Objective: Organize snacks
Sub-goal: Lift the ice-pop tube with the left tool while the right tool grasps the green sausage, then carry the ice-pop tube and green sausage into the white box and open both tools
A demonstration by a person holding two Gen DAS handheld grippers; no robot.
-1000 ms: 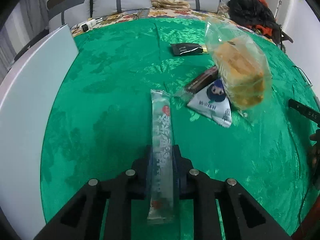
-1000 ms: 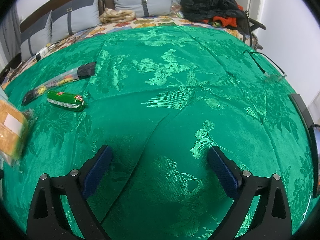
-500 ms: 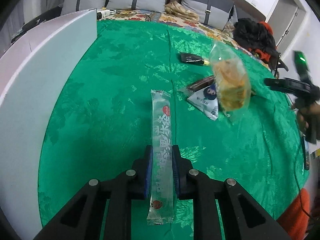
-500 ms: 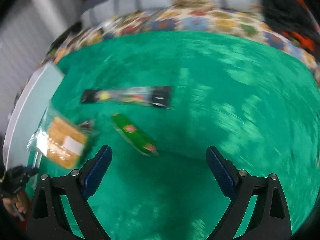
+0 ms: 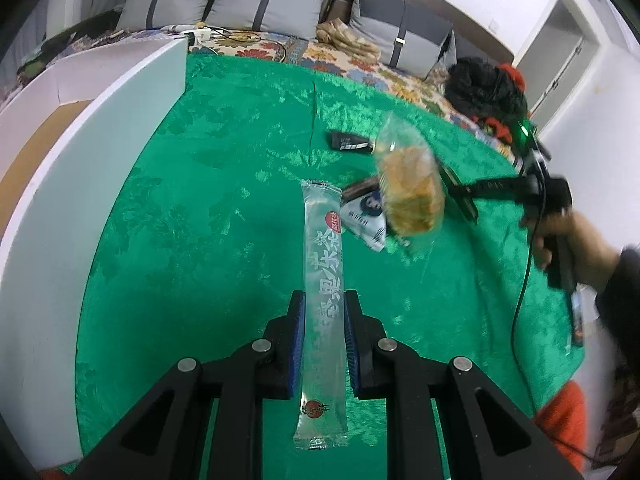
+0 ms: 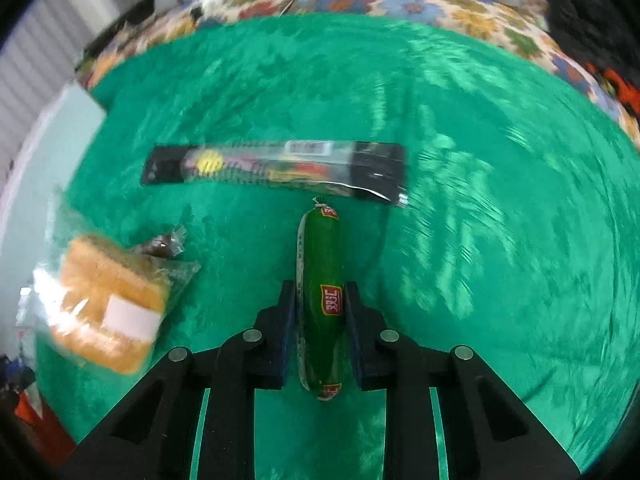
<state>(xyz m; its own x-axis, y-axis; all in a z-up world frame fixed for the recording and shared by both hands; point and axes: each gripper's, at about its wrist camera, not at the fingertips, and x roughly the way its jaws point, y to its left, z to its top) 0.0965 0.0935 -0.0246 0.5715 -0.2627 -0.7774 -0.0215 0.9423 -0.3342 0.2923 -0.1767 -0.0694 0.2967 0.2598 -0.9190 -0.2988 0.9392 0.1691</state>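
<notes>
My left gripper [image 5: 323, 300] is shut on a long clear snack stick packet [image 5: 322, 264], held above the green cloth [image 5: 192, 240]. My right gripper [image 6: 320, 292] has its jaws closed around a green sausage [image 6: 320, 280] with a red label; the right gripper also shows in the left wrist view [image 5: 464, 196]. A clear bag of yellow cake [image 5: 408, 188] [image 6: 108, 316], a white triangular packet [image 5: 366, 220] and a long dark snack packet [image 6: 276, 168] lie on the cloth.
A white box [image 5: 80, 152] with a brown inside stands at the left of the cloth. A small dark packet [image 5: 348, 142] lies further back. Grey cushions [image 5: 260, 4], a flowered sheet and a heap of dark clothes [image 5: 484, 92] line the back.
My right gripper swung left to the green sausage and closed on it. My left gripper kept hold of the clear stick packet and drew back, so the white box shows more.
</notes>
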